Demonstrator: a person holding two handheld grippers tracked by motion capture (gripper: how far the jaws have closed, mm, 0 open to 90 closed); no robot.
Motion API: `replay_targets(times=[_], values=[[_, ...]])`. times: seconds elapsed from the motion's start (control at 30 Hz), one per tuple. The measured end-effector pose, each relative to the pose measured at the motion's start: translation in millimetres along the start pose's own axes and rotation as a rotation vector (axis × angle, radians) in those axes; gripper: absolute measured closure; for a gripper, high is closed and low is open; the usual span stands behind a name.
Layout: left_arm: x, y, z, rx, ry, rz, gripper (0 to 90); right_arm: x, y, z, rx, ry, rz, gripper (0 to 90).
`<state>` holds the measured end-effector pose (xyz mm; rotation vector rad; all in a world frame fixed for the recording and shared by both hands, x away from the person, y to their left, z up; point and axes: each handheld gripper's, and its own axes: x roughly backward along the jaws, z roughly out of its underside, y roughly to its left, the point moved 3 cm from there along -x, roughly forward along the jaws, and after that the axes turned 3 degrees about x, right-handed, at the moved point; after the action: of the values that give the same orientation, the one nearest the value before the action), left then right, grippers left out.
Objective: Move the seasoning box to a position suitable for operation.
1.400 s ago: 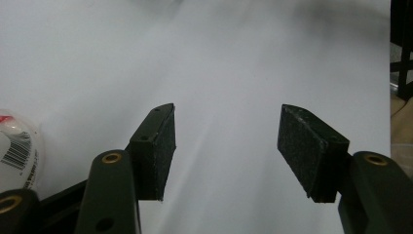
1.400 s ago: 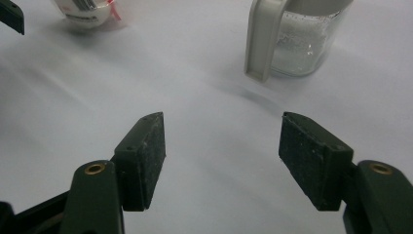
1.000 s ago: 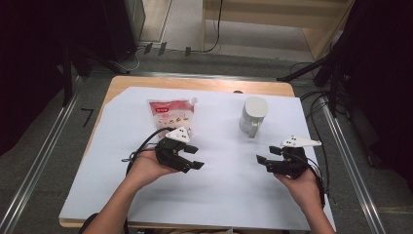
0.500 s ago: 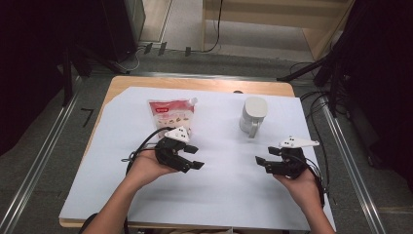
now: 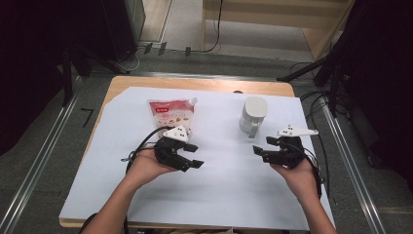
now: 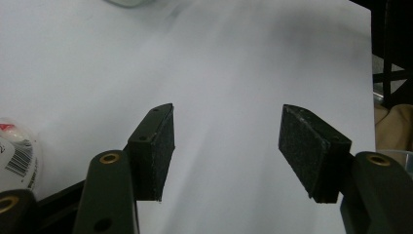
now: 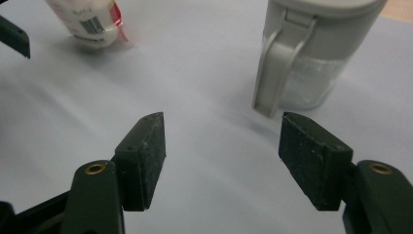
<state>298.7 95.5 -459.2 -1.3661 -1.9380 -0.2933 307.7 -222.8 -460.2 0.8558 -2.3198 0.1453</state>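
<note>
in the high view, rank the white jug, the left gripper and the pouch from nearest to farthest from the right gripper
1. white jug: just beyond the right gripper, slightly to its left, handle toward it.
2. left gripper: across the white sheet to the left, jaws open.
3. pouch: farthest, back left, lying flat behind the left gripper.

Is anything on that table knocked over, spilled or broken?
Nothing stands out. The grey jug stands upright with its lid on, and the red-and-white pouch lies flat on the white sheet, with no spill around either. Both the left gripper and right gripper are open, holding nothing.
</note>
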Motion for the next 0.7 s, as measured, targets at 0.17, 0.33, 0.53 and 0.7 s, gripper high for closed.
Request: replay_targets(times=[0.17,0.33,0.53,0.7], values=[[1.4,1.2,0.9,0.001,-0.003,-0.001,39.1,-3.4,-8.5,-23.7,-0.024,-0.009,0.018,33.1],[2.1,3.0,1.3,0.005,-0.004,0.007,39.0,-6.4,-17.1,-37.9,-0.046,-0.009,0.032,29.3],[0.1,2.5,1.9,-0.003,0.004,0.003,39.1,-12.8,-32.2,-51.2,-0.104,-0.010,0.078,23.3],[-0.4,1.9,1.8,-0.001,0.004,0.000,39.1,-21.1,-39.4,-60.5,-0.153,-0.024,0.126,15.3]])
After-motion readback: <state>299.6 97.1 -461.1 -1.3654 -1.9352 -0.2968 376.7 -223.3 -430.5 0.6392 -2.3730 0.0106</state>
